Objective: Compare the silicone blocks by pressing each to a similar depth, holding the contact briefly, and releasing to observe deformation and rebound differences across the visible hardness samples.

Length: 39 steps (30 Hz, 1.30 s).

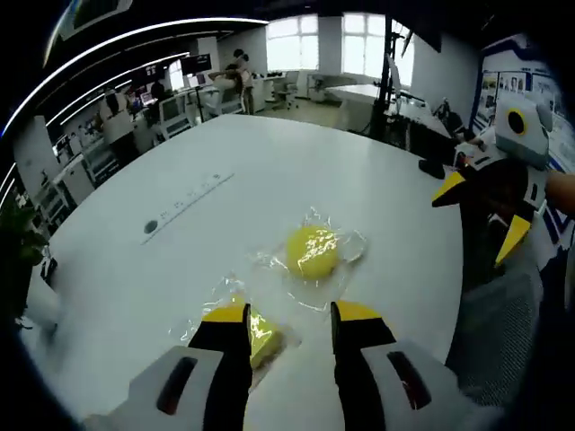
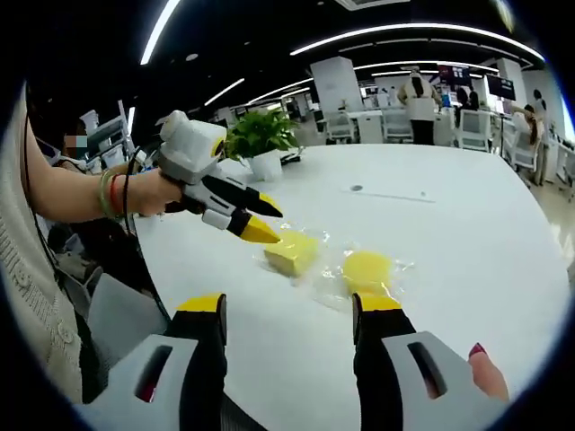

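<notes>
Lying on the white table (image 1: pixel 180 269), two yellow silicone samples rest side by side on crinkled clear plastic wrap (image 1: pixel 346 256). The square block (image 2: pixel 290 251) sits just under the left gripper (image 2: pixel 256 220), whose yellow-tipped jaws angle down toward the block's near edge; whether they touch it cannot be told. In the left gripper view this block (image 1: pixel 260 334) appears between that gripper's jaws (image 1: pixel 292 314), partly hidden by the left jaw, and the jaws stand apart, released. The round block (image 1: pixel 312 251) lies beyond, near the jaw tips but apart from them.

A person's hand (image 2: pixel 148 193), with bracelets on the wrist, holds the left gripper, the forearm reaching in from the left of the right gripper view. The right gripper (image 2: pixel 292 310) hovers near the table's edge, jaws spread wide and holding nothing, with the round block (image 2: pixel 368 269) just past its right jaw. In the left gripper view the right gripper (image 1: pixel 481 211) is raised beside the table, off its far right edge.

Both samples are bright yellow and glossy; a potted plant (image 2: pixel 260 139) stands further along the table.
</notes>
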Available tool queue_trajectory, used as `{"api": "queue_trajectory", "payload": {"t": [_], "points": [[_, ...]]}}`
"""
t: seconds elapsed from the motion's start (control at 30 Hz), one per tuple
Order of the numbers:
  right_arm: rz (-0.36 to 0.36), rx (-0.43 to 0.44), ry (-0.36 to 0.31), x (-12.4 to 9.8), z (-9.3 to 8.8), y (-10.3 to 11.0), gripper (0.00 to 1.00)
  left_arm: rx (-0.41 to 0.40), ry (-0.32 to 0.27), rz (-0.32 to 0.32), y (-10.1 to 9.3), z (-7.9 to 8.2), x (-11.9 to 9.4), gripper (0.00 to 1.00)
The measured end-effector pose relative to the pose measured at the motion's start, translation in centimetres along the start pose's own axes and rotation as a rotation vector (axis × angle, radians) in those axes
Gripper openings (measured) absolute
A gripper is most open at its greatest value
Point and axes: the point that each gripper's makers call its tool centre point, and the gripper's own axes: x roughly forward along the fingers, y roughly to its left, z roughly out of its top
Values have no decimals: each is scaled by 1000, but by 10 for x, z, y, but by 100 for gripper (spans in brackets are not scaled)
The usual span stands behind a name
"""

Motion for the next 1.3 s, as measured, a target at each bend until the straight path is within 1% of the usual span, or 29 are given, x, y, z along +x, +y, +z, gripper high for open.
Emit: {"api": "queue_trajectory", "payload": {"t": [0.03, 0.13, 0.17, 0.2, 0.27, 0.33, 0.37, 0.4, 0.47, 0.53, 0.6, 0.7, 0.8, 0.83, 0.87, 0.97, 1.0, 1.07, 1.17, 1.3], "points": [[1, 1, -2, 0, -1, 3, 52, -2, -2, 0, -1, -2, -5, 35], [8, 6, -5, -3, -1, 10, 53, -48, -18, 8, -4, -12, -22, 37], [7, 4, -5, -4, -1, 12, 53, -76, -25, 17, -4, -17, -30, 37], [4, -1, -9, -5, 0, 15, 53, -84, -30, 23, -4, -20, -35, 37], [11, -11, -28, -7, 3, 20, 52, -109, -42, 33, -5, -29, -48, 38], [18, -17, -43, -11, 7, 25, 52, -161, -71, 49, -5, -34, -62, 39], [19, -20, -47, -12, 7, 27, 53, -176, -83, 50, -6, -38, -70, 39], [19, -26, -52, -13, 8, 29, 53, -180, -86, 53, -6, -40, -72, 40], [26, -38, -65, -17, 10, 36, 55, -215, -125, 62, -8, -46, -87, 43], [30, -43, -73, -20, 11, 42, 55, -248, -151, 70, -9, -50, -98, 45], [32, -47, -79, -22, 9, 47, 56, -254, -169, 83, -10, -57, -109, 46], [34, -45, -82, -23, 5, 52, 56, -296, -201, 111, -9, -67, -125, 47], [39, -32, -80, -25, 0, 57, 58, -322, -234, 134, -9, -74, -138, 47], [39, -33, -80, -25, -2, 59, 59, -337, -239, 145, -8, -76, -142, 48], [40, -30, -79, -26, -4, 60, 59, -361, -260, 171, -7, -78, -147, 48], [38, -15, -79, -27, -10, 61, 62, -386, -279, 181, -9, -85, -156, 48], [37, 0, -70, -28, -14, 61, 63, -392, -286, 187, -10, -88, -159, 49], [29, 10, -58, -29, -20, 59, 64, -396, -292, 199, -11, -91, -163, 54], [20, 23, -53, -32, -25, 57, 63, -411, -310, 195, -17, -95, -169, 59], [9, 41, -51, -34, -30, 55, 63, -411, -305, 184, -27, -102, -171, 63]]}}
